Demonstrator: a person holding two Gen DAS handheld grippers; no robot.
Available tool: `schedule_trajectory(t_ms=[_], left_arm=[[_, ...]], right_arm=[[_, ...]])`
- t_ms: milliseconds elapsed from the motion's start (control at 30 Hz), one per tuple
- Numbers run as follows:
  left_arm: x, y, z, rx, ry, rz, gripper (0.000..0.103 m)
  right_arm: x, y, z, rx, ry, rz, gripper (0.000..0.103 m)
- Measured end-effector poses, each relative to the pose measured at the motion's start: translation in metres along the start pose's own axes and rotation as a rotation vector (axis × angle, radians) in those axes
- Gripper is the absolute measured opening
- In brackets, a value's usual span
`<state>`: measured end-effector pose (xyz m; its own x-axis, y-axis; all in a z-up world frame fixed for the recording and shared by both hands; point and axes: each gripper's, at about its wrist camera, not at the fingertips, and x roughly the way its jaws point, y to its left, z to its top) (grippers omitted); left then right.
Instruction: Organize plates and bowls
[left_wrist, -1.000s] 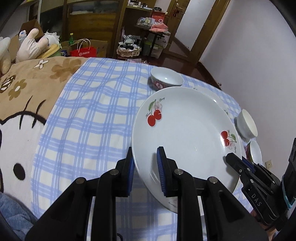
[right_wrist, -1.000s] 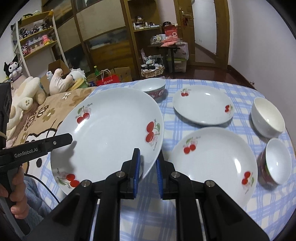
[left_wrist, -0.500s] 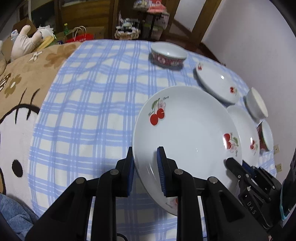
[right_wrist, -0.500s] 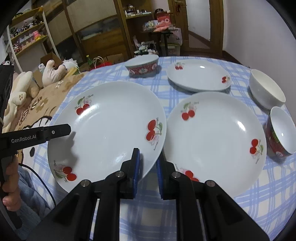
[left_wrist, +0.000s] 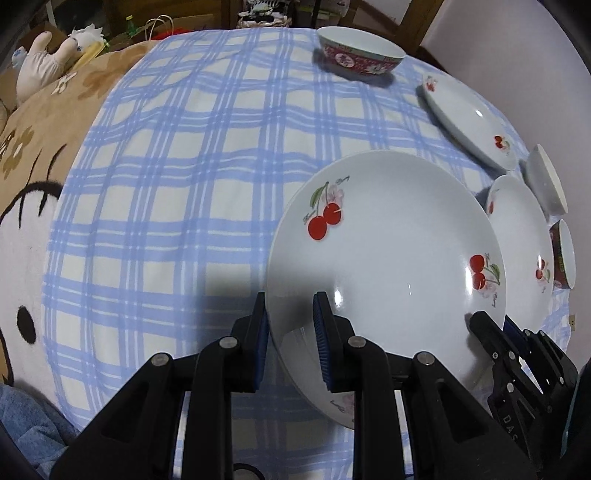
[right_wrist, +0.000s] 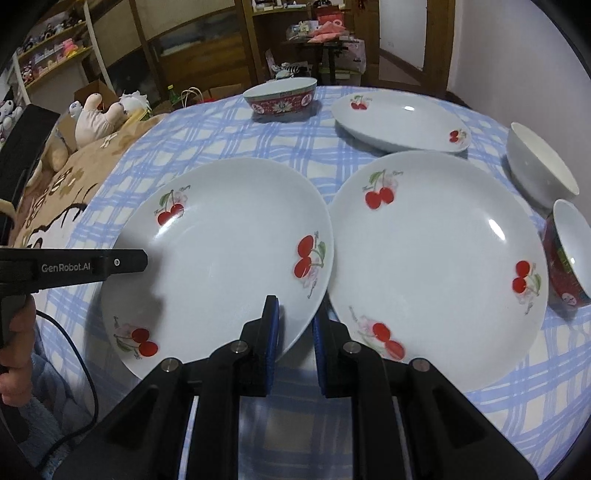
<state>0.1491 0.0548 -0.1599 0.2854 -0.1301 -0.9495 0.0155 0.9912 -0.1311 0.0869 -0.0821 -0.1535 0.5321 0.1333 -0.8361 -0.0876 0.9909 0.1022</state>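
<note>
We grip the held plate (right_wrist: 221, 254) at two rim points. Our left gripper (left_wrist: 290, 325) clamps the plate's 9 o'clock rim; our right gripper (right_wrist: 295, 328) clamps its 5 o'clock rim. The plate sits over the checked cloth (right_wrist: 221, 140), its 3 o'clock edge just beside the second plate (right_wrist: 443, 258). At 12 o'clock stands the red bowl (right_wrist: 280, 98); at 2 o'clock, the far plate (right_wrist: 399, 122) and white bowl (right_wrist: 539, 170).

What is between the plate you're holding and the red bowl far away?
Only bare blue checked tablecloth lies between the held plate and the red bowl; the right wrist view shows it.
</note>
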Motion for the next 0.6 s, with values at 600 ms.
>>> schedule_trajectory(t_ms=[600], left_arm=[[-0.0063,0.0007,-0.0038,0.013,0.01,0.047,0.023]], right_arm=[[0.0024,0.0031,-0.0039,0.005,0.022,0.027,0.018]])
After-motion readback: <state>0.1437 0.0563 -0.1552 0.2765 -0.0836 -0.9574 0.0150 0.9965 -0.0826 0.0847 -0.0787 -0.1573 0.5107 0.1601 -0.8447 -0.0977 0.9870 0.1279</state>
